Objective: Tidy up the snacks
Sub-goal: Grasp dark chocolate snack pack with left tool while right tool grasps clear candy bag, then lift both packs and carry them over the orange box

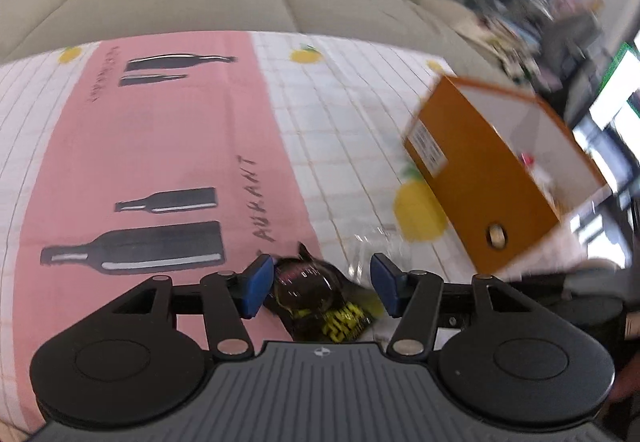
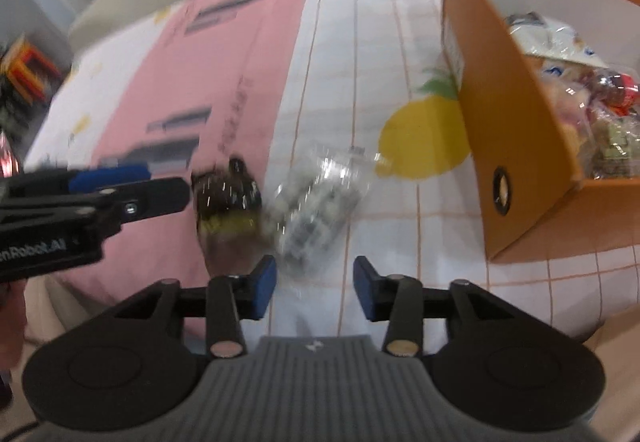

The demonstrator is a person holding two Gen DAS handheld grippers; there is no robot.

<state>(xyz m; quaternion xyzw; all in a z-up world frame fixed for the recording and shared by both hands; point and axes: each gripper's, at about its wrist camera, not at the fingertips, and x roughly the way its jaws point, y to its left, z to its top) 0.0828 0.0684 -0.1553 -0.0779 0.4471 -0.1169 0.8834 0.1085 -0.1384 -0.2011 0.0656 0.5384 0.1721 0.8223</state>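
Your left gripper point(image 1: 322, 286) hangs low with its jaws spread wide. Your right gripper point(image 2: 315, 288) hovers just beside it, jaws parted and holding nothing.

Clear-wrapped snack point(image 2: 320, 194) motion-blurred, contents unreadable; orange box point(image 2: 516, 146) cut off right.
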